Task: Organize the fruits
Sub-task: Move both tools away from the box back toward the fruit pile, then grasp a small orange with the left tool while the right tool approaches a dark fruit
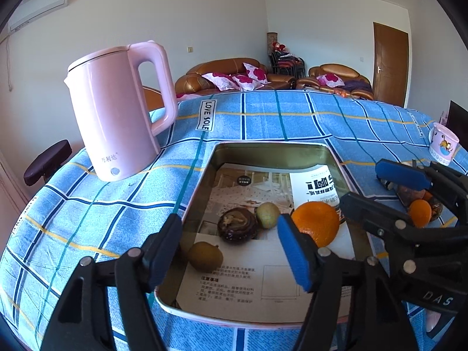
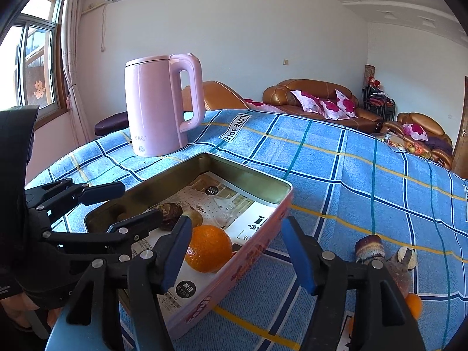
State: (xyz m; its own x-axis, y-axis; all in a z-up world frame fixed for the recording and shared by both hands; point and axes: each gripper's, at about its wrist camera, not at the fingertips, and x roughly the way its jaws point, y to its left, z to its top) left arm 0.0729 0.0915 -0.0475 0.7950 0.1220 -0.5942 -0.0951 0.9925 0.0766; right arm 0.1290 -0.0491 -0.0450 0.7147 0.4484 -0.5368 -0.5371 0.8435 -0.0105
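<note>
My left claw (image 1: 228, 251) tilts down over the near end of the rectangular metal tin (image 1: 272, 146), blue-padded jaws spread and gripping nothing; a brownish-green kiwi (image 1: 204, 256) lies in the tin between and beyond them. My right claw (image 2: 237, 251) also slopes downward, released, straddling the tin's pink printed side wall (image 2: 234, 278), one finger inside and one outside. The round orange (image 2: 208, 248) rests inside the tin, just beside the inner blue pad, not squeezed. Further in lie a dark brown wrinkled fruit (image 1: 237, 223) and a small greenish fruit (image 1: 267, 215), on printed paper sheets (image 1: 248, 280) with Chinese text I cannot read. A smaller orange (image 1: 420, 213) sits outside on the blue checked cloth (image 1: 102, 219) covering the worktop. The cloth bears a "LOVE SOLE" label (image 1: 207, 115). The pink electric kettle (image 1: 117, 111) stands upright, with small Chinese lettering near its base
</note>
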